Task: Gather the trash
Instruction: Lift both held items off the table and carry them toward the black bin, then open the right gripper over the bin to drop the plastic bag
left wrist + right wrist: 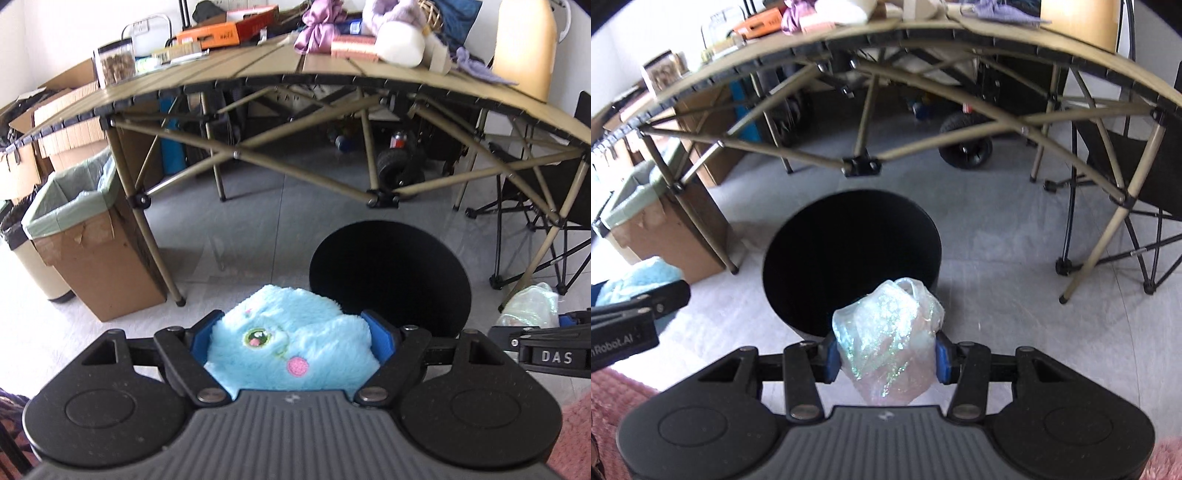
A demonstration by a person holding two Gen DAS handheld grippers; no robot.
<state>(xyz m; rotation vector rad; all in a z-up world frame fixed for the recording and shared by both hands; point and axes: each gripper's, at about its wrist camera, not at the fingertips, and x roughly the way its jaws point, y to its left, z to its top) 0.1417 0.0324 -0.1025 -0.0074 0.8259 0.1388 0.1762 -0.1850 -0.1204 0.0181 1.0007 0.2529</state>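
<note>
Left hand-held gripper (pixel 293 341) wide, clamping blue plush toy (pixel 291 347); right hand-held gripper (pixel 886 356) narrower, pinching shiny plastic bag (pixel 888 339), lower centre.

Between the blue pads of the left gripper (pixel 293 345) sits a fluffy turquoise plush toy (pixel 291 350) with embroidered features. The right gripper (pixel 884 356) pinches a crinkled, iridescent plastic film bag (pixel 890 347), glossy and translucent. Just beyond both claws stands a matt black bin (pixel 849 258) on smooth grey floor tiles (pixel 997 258), with a torn cardboard box (pixel 99 258) lined in thin green plastic off to the left.
</note>
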